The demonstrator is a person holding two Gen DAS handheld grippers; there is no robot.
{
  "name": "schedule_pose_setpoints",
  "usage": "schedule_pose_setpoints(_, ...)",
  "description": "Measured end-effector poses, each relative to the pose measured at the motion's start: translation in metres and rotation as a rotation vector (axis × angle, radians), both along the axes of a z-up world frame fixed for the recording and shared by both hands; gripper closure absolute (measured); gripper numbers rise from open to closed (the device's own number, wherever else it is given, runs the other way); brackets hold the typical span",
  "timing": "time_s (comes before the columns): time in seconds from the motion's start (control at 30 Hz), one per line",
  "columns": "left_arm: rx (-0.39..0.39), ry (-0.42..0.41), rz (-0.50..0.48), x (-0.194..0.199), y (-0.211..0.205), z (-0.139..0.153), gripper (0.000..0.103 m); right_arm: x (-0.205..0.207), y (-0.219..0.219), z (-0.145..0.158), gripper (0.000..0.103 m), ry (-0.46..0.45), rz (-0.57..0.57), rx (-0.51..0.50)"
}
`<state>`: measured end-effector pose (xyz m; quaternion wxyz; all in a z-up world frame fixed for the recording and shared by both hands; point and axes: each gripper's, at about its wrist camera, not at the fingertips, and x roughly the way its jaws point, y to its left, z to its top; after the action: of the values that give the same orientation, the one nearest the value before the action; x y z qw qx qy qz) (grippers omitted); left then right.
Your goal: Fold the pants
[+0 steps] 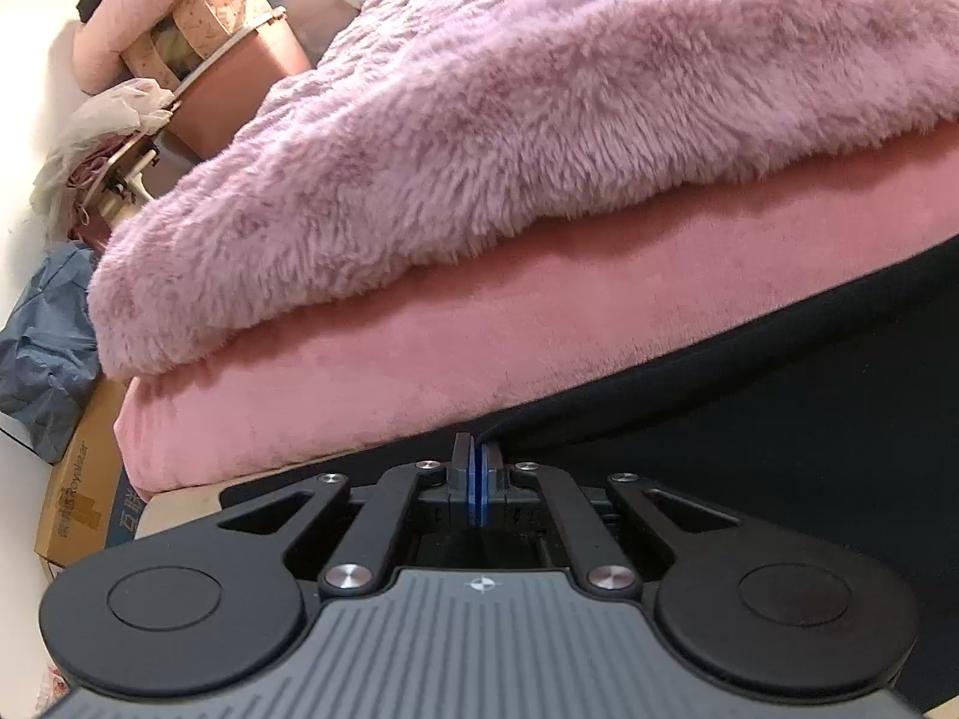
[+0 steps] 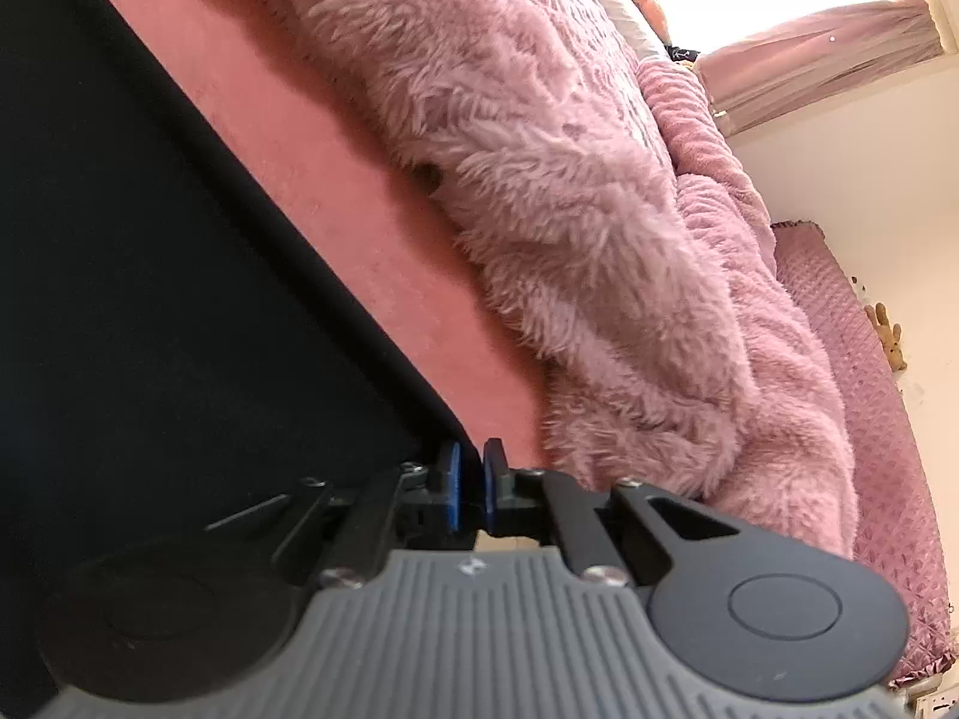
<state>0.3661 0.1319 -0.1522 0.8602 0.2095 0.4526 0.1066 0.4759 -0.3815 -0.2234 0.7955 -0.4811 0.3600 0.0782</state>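
Black pants (image 1: pixel 779 413) lie flat on a pink bed sheet (image 1: pixel 419 353). In the left wrist view my left gripper (image 1: pixel 478 449) is shut, its blue pads pinching the near edge of the pants. In the right wrist view the pants (image 2: pixel 150 299) fill the left side. My right gripper (image 2: pixel 470 467) sits at the pants' corner by their edge, its blue pads slightly apart with a narrow gap. No cloth shows between them.
A fluffy pink blanket (image 1: pixel 539 108) is heaped on the bed just beyond the pants, also in the right wrist view (image 2: pixel 569 210). Left of the bed are a cardboard box (image 1: pixel 78 479), blue cloth (image 1: pixel 48 341) and piled clutter (image 1: pixel 198 42). A curtained window (image 2: pixel 827 30) is far right.
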Motion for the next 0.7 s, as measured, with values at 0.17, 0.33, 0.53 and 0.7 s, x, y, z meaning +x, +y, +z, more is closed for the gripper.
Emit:
schedule_pose_setpoints(0.17,-0.019,-0.041,0.021,-0.006,0.002,0.002,0.071,-0.002,-0.006,0.006,0.046,-0.092,-0.044,0.064)
schedule_pose_setpoints(0.33,-0.055,-0.131,-0.026,-0.030,-0.013,0.028,0.062,-0.023,-0.037,0.039,0.046,-0.135,-0.177,0.267)
schedule_pose_setpoints(0.53,-0.226,-0.111,-0.095,-0.064,-0.040,0.038,0.068,-0.090,-0.109,0.076,0.045,-0.137,-0.519,0.805)
schedule_pose_setpoints(0.7,-0.251,-0.040,-0.125,-0.081,-0.056,0.021,0.081,-0.141,-0.174,0.059,0.044,-0.109,-0.832,1.356)
